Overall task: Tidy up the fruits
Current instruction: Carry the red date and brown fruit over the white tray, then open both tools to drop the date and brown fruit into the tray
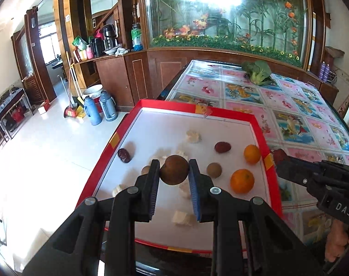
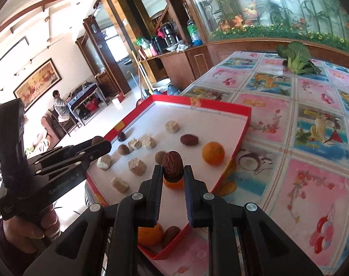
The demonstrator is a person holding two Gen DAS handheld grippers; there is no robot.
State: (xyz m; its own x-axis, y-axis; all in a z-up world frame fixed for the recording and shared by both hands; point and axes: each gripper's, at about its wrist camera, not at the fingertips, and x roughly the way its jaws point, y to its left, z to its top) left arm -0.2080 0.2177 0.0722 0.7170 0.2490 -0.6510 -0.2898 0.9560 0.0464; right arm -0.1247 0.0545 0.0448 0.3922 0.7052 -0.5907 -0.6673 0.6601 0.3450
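A red-rimmed white tray lies on the table. My left gripper is shut on a round brown fruit, held above the tray. My right gripper is shut on a dark red date, held above the tray's near right part. In the tray lie two oranges, red dates, a small brown fruit and several pale cubes. The right wrist view shows an orange, a date and a near orange.
A patterned tablecloth covers the table. A green leafy vegetable lies at the far end. The table's left edge drops to the floor with thermos flasks. A wooden cabinet with a glass panel stands behind.
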